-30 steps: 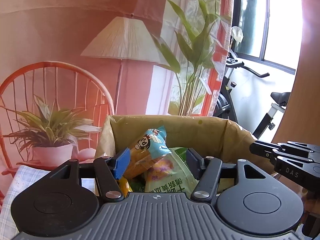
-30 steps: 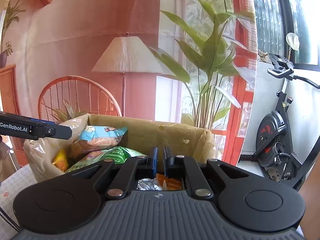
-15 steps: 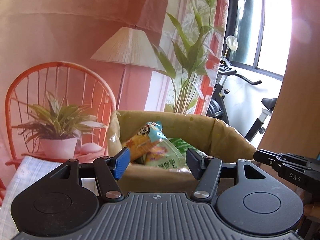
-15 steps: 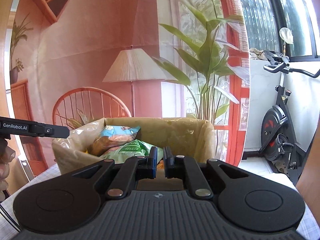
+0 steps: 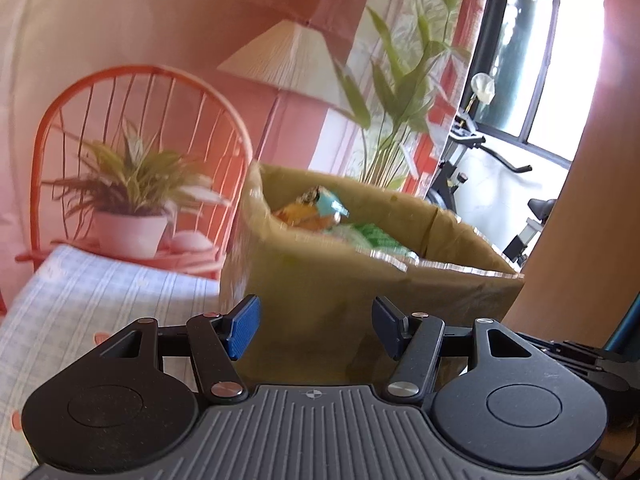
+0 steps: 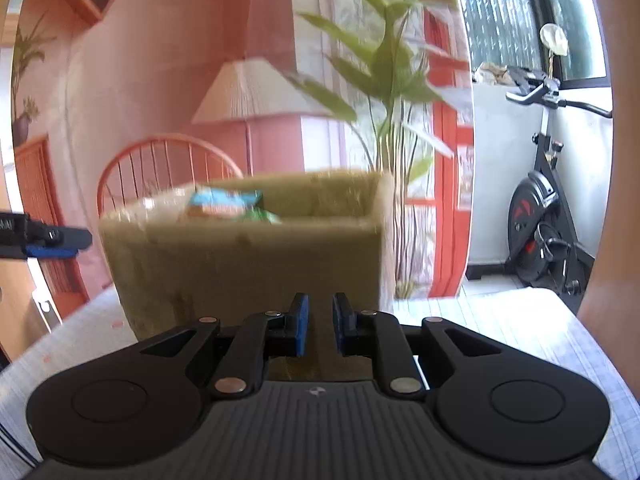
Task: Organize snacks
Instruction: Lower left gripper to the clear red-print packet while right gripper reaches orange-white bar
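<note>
Both grippers have drawn back from the box [image 5: 360, 280] — the snacks [image 5: 320, 212] now sit inside it on the surface. The left gripper [image 5: 315, 326] has its fingers wide and empty; the right gripper [image 6: 320, 326] has opened to a narrow gap — packing looks nearly finished.

Tan paper bag [image 5: 328, 280], blue-orange snack packet [image 5: 320, 210], blue-checked tablecloth [image 5: 80, 300]

The olive-brown paper-lined box [image 6: 244, 256] is smeared by motion blur in the right wrist view, so the print on the blue-topped snack packet [image 6: 224, 202] is unreadable. The box's near wall hides the lower contents, including most of the green snack bag [image 5: 370, 236].
</note>
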Demonstrator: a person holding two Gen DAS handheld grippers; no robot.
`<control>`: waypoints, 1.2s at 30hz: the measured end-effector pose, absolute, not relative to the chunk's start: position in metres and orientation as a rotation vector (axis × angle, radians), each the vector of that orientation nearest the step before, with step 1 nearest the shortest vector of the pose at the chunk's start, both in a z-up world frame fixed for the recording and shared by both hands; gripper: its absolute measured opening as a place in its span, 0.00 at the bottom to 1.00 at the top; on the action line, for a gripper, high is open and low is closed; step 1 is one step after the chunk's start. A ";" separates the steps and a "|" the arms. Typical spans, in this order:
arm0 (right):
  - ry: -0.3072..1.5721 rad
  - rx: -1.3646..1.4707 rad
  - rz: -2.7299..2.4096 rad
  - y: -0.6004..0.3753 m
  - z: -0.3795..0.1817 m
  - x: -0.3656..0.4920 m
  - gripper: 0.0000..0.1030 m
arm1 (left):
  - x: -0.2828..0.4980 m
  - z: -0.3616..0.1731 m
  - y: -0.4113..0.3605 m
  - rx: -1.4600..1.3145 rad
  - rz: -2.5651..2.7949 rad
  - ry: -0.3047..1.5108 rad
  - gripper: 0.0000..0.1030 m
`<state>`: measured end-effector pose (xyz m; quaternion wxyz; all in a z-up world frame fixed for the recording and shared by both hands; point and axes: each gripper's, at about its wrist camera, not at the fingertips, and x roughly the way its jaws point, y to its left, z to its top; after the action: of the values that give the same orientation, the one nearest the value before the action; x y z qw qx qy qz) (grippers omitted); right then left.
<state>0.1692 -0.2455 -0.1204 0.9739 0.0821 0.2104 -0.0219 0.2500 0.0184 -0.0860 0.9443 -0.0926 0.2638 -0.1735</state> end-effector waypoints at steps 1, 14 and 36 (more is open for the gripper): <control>0.439 0.164 -0.036 -0.246 -0.125 0.169 0.15 | 0.251 -0.089 0.018 -0.188 -0.353 0.547 0.62; 0.656 0.004 0.091 -0.241 -0.197 0.187 0.35 | 0.259 -0.147 0.007 -0.171 -0.348 0.697 0.62; 0.777 -0.274 0.342 -0.205 -0.235 0.242 0.77 | 0.265 -0.184 0.007 -0.191 -0.332 0.795 0.62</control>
<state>0.2420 -0.2052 -0.2347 0.9021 -0.1326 0.3758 0.1655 0.2652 0.0068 -0.1836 0.9041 -0.0926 0.3849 -0.1607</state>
